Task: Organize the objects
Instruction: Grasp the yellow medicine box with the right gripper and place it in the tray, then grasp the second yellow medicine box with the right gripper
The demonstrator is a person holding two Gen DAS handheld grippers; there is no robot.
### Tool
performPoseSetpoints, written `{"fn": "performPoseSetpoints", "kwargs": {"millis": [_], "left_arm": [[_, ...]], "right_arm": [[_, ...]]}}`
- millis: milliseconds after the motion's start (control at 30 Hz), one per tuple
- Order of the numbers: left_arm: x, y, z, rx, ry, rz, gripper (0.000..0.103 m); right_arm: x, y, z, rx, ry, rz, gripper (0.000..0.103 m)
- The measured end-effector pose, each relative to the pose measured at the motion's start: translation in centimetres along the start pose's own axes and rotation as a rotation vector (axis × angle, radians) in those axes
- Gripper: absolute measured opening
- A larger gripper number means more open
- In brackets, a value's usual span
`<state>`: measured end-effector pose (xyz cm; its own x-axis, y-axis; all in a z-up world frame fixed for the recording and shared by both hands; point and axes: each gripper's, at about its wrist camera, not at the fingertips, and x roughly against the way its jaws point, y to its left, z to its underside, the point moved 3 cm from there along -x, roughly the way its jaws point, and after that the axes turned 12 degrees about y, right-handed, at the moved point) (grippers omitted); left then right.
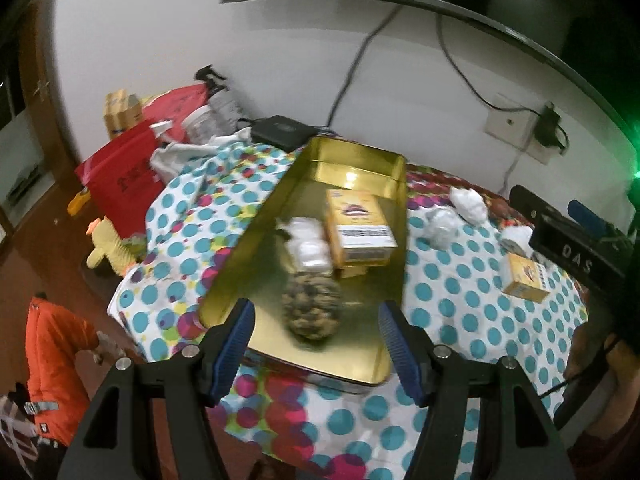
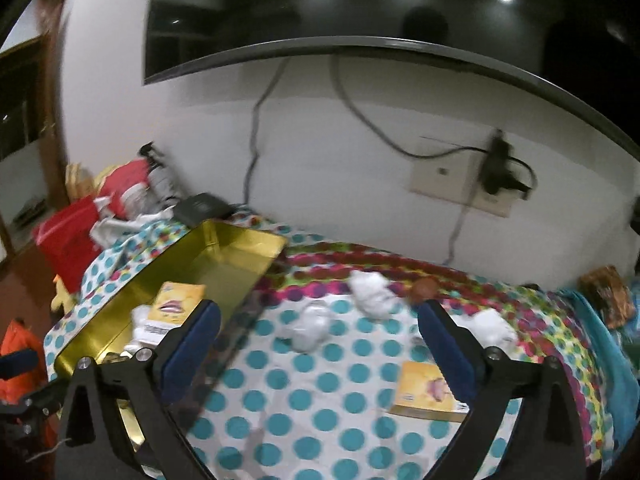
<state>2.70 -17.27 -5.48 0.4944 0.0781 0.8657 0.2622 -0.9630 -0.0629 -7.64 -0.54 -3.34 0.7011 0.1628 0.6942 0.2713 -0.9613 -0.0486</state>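
Hovering open and empty over the near end of the gold tin tray (image 1: pixel 352 364), left tool (image 1: pixel 316 330), blue pads spread wide. Just beyond the pads, inside the tray: a mottled brown-and-dark pouch (image 1: pixel 312 308), blurred, too soft to name closer. Behind it, touching, a clear bag of white pieces (image 1: pixel 308 246). To its right, a yellow carton (image 1: pixel 358 226) lying on a second yellow box, toward the tray's far end. Tray resting on the polka-dot cloth (image 1: pixel 460 292) covering the surface.

Held open and empty as well, right tool (image 2: pixel 320 336), above the cloth right of the tray. Beside its right finger, near the front edge of the surface, a small yellow box (image 2: pixel 420 394) lying flat. Farther back, two crumpled white wads (image 2: pixel 310 326) (image 2: pixel 374 286) apart from each other, a third (image 2: pixel 494 326) nearer the right edge. Small brown round thing (image 2: pixel 424 288) close to the back edge. Past the tray's far left corner, black box (image 1: pixel 282 130) against the wall, red bags (image 1: pixel 120 184) off the left edge.
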Motion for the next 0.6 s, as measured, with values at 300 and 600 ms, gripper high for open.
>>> {"fn": "performPoseSetpoints", "kwargs": {"millis": [300, 600], "left_arm": [[-0.3, -5.0, 0.3, -0.096, 0.019, 0.002, 0.066], [-1.5, -8.4, 0.8, -0.142, 0.043, 0.023, 0.066]], "right_arm": [[-0.5, -6.1, 1.7, -0.089, 0.034, 0.047, 0.099], [-2.5, -10.7, 4.0, -0.207, 0.074, -0.037, 0.1]]}}
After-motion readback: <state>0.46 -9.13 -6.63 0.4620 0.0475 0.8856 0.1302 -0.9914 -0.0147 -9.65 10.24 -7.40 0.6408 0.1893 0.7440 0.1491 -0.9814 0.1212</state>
